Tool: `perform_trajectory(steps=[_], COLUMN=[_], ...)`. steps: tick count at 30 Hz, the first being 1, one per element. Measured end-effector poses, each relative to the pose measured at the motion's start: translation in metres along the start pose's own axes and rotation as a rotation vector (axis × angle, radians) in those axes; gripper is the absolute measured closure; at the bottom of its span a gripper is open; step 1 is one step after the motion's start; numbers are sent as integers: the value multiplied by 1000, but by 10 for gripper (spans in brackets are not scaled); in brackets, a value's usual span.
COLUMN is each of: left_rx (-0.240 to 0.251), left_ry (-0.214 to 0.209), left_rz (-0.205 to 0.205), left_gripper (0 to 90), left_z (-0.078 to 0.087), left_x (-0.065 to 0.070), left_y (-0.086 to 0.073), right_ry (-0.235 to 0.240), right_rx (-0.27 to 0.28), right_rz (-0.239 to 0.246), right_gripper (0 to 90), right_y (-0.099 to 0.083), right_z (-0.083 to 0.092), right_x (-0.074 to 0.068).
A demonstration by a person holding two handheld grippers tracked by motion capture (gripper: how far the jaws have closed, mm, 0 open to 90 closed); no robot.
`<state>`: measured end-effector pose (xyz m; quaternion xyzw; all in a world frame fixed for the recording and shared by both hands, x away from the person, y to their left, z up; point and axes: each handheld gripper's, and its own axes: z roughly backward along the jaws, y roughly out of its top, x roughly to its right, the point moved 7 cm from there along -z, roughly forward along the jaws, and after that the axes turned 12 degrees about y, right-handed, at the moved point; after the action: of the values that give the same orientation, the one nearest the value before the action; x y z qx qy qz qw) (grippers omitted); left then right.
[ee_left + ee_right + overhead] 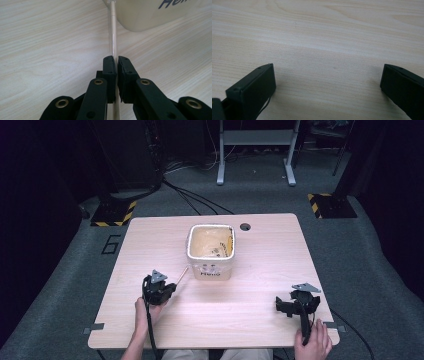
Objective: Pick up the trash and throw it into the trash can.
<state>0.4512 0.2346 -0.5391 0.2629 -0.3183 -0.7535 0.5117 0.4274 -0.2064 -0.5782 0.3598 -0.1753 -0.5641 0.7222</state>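
Left gripper [115, 65] was clamped on a thin stick [113, 37]: black matte jaws pressed together with the stick pinched in the slit between them, brass rivets showing on the linkage arms. The stick was pale, round and smooth, with a slight sheen; it ran straight from the jaws toward 12 o'clock in the left gripper view, low over the tabletop, and its far tip met the rounded bottom corner of the tub [150, 15]. A short length of stick also showed behind the jaws at 6 o'clock.

In the high view the left gripper [167, 289] sat at about 8 o'clock from the tub [211, 251], and the stick [181, 274] slanted from it toward 1 o'clock, ending just beside the tub's lower left corner.

The tub was cream plastic, squarish with rounded corners and an open top, with dark lettering on the near wall and printed scraps inside; what they were was too small to tell.

Right gripper [327, 82] had its jaws wide apart, blocky black pads with nothing between them, over bare wood. In the high view it [296, 304] rested at about 4 o'clock from the tub, well apart from it.

Table [260, 285]: light wood-grain laminate, rectangular with rounded corners, with a round cable hole [245, 226] near the far edge.
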Motion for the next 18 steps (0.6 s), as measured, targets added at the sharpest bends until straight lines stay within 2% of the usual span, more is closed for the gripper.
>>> perform_trajectory(steps=[6, 18], left_rx=[19, 37], left_ry=[-16, -9], left_rz=[33, 26], left_gripper=[847, 847], left_z=[6, 11], left_x=[-6, -11], left_y=[5, 16], right_ry=[-1, 0], right_rx=[-1, -4], right_rz=[2, 1], right_gripper=[0, 0], right_y=[0, 0], right_z=[0, 0], right_x=[0, 0])
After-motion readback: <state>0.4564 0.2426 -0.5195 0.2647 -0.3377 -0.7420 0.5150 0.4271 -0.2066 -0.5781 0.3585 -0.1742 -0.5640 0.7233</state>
